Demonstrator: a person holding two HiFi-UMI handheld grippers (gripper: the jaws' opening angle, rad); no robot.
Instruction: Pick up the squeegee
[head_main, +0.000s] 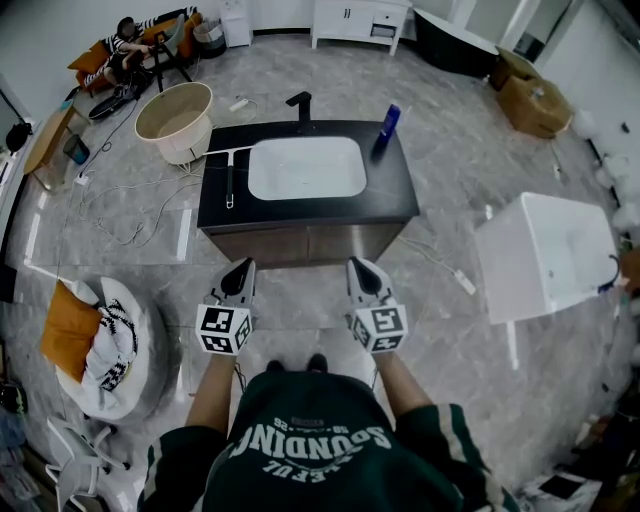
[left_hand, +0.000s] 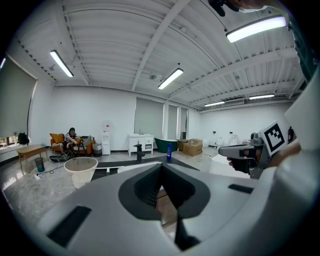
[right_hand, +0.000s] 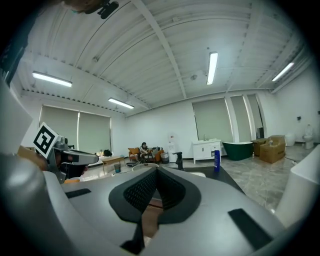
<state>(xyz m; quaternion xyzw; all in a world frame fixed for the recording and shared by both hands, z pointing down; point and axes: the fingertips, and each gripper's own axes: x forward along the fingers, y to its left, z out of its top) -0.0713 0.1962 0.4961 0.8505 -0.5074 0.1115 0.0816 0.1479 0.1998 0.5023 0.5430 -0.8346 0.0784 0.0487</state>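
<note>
The squeegee (head_main: 228, 176) lies on the left part of the black vanity countertop (head_main: 398, 196), its white blade bar at the back and its thin handle pointing toward me, beside the white sink basin (head_main: 306, 167). My left gripper (head_main: 243, 267) and right gripper (head_main: 358, 265) hover side by side in front of the vanity's wooden face, below counter height and apart from the squeegee. Both point at the cabinet. In the left gripper view the left gripper (left_hand: 161, 168) has its jaws together with nothing between them. The right gripper (right_hand: 156, 170) looks the same in its own view.
A black faucet (head_main: 300, 102) and a blue bottle (head_main: 388, 122) stand at the counter's back. A beige tub (head_main: 174, 118) sits left of the vanity with cables on the floor. A white box (head_main: 548, 255) stands to the right, cushions (head_main: 95, 345) to the left. A person (head_main: 125, 50) sits far back.
</note>
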